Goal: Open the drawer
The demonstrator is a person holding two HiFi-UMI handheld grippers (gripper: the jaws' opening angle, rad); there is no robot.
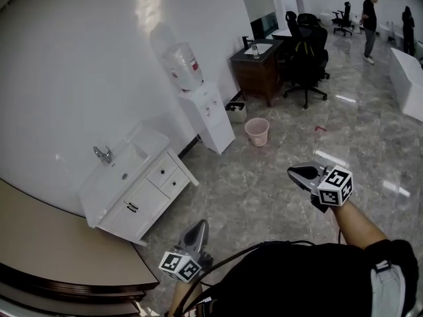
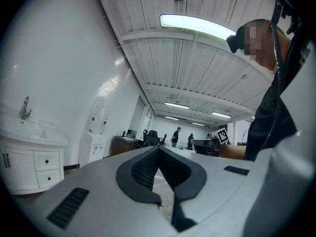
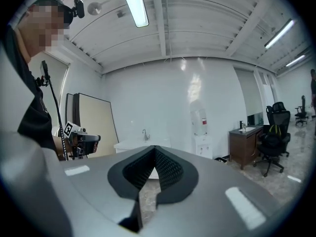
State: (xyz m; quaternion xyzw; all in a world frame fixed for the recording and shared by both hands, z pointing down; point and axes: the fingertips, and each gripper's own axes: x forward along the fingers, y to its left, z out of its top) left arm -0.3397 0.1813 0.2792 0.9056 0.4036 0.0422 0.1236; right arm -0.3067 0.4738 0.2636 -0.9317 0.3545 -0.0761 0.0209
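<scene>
The white vanity [image 1: 142, 202] stands against the wall with its length running along it. Its two stacked drawers [image 1: 168, 177] face out into the room, both shut. Our left gripper [image 1: 201, 226] and right gripper [image 1: 293, 172] are well apart from it, jaws closed on nothing. Only our head view shows the pink bucket [image 1: 257, 131], and we cannot see into it.

Water dispenser [image 1: 201, 104] stands against the white wall, bottle on top. Pink bucket [image 1: 257, 131] sits on the grey tile floor just right of the dispenser. Brown desk [image 1: 258, 68] is further along the wall past it, with a black office chair [image 1: 307, 55] beside the desk. Person [image 1: 369, 18] stands far beyond the dispenser. Curved wood counter [image 1: 59, 256] is well apart from it, at near left.
</scene>
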